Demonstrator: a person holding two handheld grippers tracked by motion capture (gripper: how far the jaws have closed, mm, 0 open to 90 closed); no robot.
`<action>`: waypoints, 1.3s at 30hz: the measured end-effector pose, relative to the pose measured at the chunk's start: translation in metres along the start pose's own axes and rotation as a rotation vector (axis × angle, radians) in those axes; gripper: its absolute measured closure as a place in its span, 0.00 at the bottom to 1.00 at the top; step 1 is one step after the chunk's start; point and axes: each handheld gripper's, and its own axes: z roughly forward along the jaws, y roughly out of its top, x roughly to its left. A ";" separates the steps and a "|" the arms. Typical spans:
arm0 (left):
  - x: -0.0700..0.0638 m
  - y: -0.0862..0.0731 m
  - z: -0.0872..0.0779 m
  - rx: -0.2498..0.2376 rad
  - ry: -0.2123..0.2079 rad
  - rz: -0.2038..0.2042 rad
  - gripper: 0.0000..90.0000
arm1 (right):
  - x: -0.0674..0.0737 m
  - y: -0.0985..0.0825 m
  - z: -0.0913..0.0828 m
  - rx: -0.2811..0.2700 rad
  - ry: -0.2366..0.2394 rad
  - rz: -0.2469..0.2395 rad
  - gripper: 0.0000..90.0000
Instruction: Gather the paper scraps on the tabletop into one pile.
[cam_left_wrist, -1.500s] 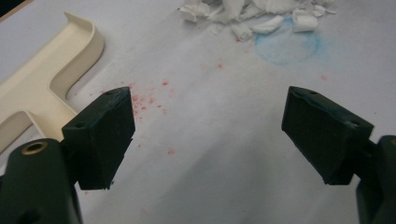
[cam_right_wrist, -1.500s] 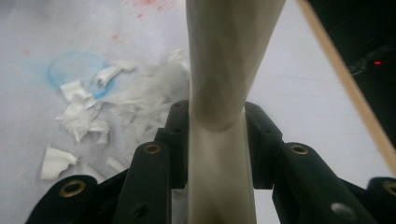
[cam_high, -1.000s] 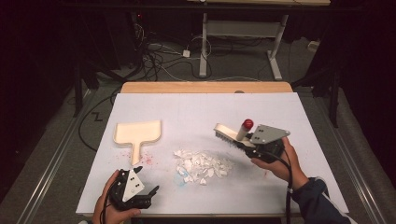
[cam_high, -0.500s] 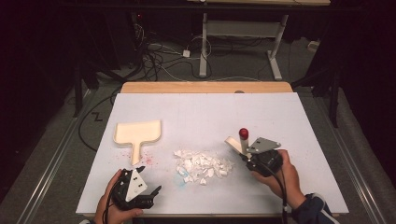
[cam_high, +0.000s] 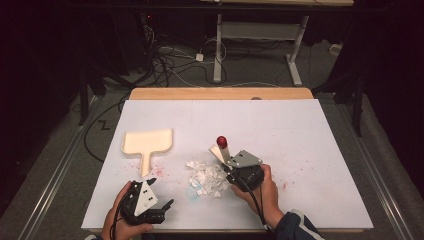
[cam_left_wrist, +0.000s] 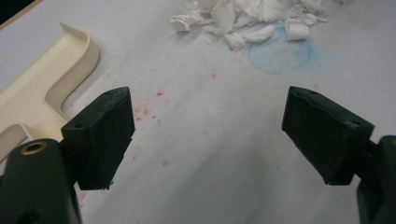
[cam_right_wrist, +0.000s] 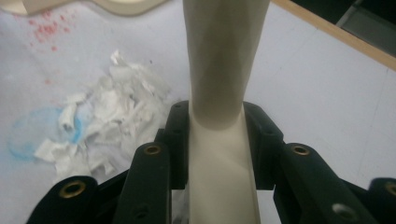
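- The left gripper (cam_high: 159, 202) rests low by the table's (cam_high: 320, 150) near edge, jaws spread wide over bare white surface, gripping nothing.
- The right gripper (cam_high: 226, 161), held just right of the paper scraps (cam_high: 206, 177), is clamped on a cream brush (cam_right_wrist: 219, 84) whose red-tipped handle (cam_high: 221, 142) sticks up.
- The scraps lie between both grippers.
- The cream dustpan (cam_high: 147, 142) sits beyond the left gripper; open table stretches right and far.

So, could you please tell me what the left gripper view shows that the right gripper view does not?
Left gripper view alone: the left tool with jaws wide open and nothing between them. Right gripper view alone: the right tool shut on the cream plastic brush handle, plus the wooden table edge. Both: the heap of torn white paper scraps, the cream plastic dustpan, the blue ring stain.
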 end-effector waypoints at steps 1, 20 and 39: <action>0.000 0.000 0.000 0.003 -0.001 0.004 0.18 | -0.001 0.002 -0.001 -0.021 0.007 0.005 0.76; -0.001 -0.002 -0.001 0.019 0.008 0.002 0.18 | -0.062 -0.011 -0.075 -0.082 0.069 0.023 0.76; -0.003 0.000 0.003 0.036 -0.001 0.009 0.18 | -0.030 -0.040 -0.069 0.068 0.217 -0.078 0.76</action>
